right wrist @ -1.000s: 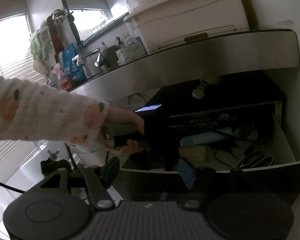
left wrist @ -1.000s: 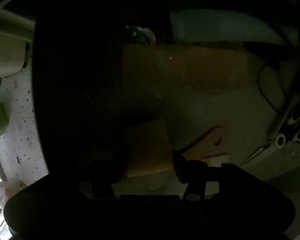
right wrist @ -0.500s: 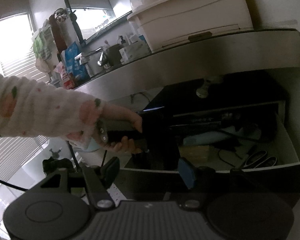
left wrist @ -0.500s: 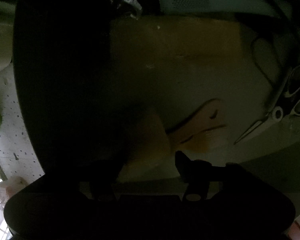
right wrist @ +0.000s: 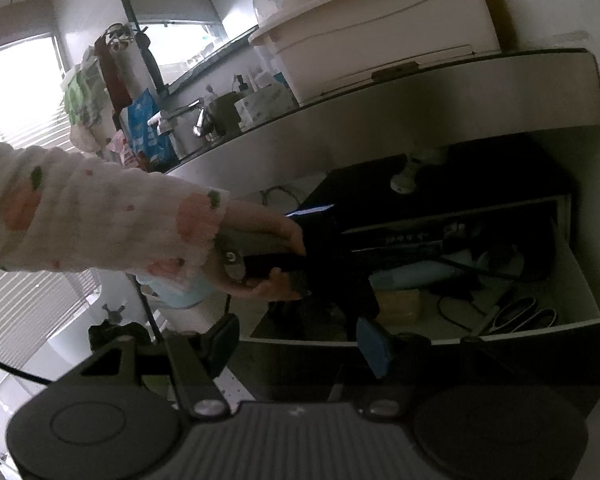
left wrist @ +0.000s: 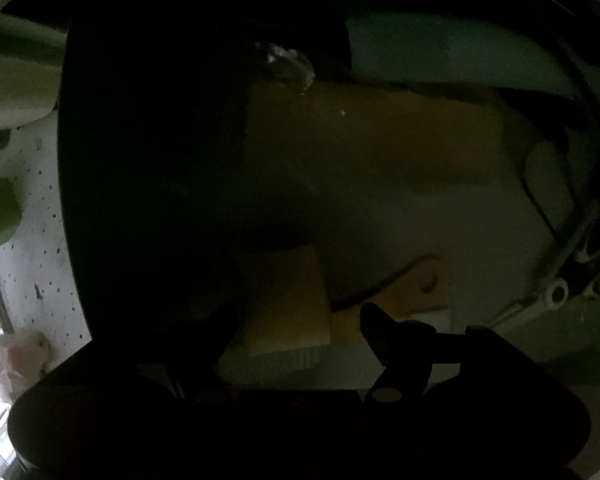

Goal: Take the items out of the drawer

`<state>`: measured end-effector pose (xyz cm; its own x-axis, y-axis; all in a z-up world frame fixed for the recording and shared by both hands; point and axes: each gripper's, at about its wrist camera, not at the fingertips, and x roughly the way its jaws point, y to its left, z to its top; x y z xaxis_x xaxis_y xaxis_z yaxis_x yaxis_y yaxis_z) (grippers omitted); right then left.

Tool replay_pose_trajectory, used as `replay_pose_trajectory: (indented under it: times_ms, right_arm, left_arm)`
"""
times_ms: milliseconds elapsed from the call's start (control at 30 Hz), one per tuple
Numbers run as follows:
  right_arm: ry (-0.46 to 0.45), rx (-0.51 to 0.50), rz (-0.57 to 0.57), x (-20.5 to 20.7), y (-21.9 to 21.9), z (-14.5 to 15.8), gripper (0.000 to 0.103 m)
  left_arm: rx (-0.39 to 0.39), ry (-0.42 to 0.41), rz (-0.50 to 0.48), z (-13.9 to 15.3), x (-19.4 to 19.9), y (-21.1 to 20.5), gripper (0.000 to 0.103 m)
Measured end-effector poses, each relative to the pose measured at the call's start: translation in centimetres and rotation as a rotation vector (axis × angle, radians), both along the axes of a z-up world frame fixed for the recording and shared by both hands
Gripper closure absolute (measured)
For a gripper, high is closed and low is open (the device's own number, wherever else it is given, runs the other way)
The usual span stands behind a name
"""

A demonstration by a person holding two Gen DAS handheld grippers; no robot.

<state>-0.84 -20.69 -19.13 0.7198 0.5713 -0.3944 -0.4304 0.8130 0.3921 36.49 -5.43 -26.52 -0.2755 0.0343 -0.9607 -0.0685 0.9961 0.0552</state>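
Note:
The drawer (right wrist: 576, 280) under the counter stands pulled out. My left gripper (left wrist: 296, 332) is down inside it, open, over a yellow sponge-like block (left wrist: 288, 304); its left finger is lost in the dark. A wooden-handled tool (left wrist: 416, 288), a brown cardboard piece (left wrist: 380, 140), a pale blue item (left wrist: 440, 52) and scissors (left wrist: 560, 280) lie in the drawer. My right gripper (right wrist: 296, 344) is open and empty, hovering in front of the drawer's front edge. The hand holding the left gripper (right wrist: 260, 256) shows in the right wrist view.
A big dark object (left wrist: 152, 160) fills the drawer's left part. Scissors (right wrist: 520, 316) and a black cable (right wrist: 456, 304) lie at the drawer's right. A white lidded bin (right wrist: 380, 28) stands on the counter above, with a tap (right wrist: 192, 120) and clutter further left.
The left gripper dipped closer to the drawer floor half a second ago, then drew back a little. The yellow block sits between its fingers again. The right gripper stayed nearly still.

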Motion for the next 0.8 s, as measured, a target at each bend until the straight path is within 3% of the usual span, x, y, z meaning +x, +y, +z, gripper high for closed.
replay_pose_trajectory:
  times_ms: [67,200,367,500,800]
  right_arm:
    - [-0.003,0.006,-0.003,-0.1,-0.1,0.0,0.038]
    - [-0.007,0.021,-0.018,-0.3,-0.6,-0.2,0.038]
    - [-0.004,0.040,-0.030,-0.2,-1.1,-0.3,0.038]
    - [-0.007,0.033,-0.027,-0.2,-1.1,-0.3,0.038]
    - [-0.010,0.027,-0.018,-0.2,-0.6,0.0,0.038]
  left_arm:
    - [0.009,0.003,0.026,-0.2,0.1,-0.2,0.038]
    - [0.016,0.021,0.061,-0.6,0.4,-0.4,0.053]
    - [0.024,0.011,0.084,-1.1,0.1,-1.5,0.054]
    - [0.031,-0.035,0.036,-0.4,-0.3,-3.1,0.055]
    - [-0.066,-0.057,0.020,1.8,-3.7,-6.5,0.055]
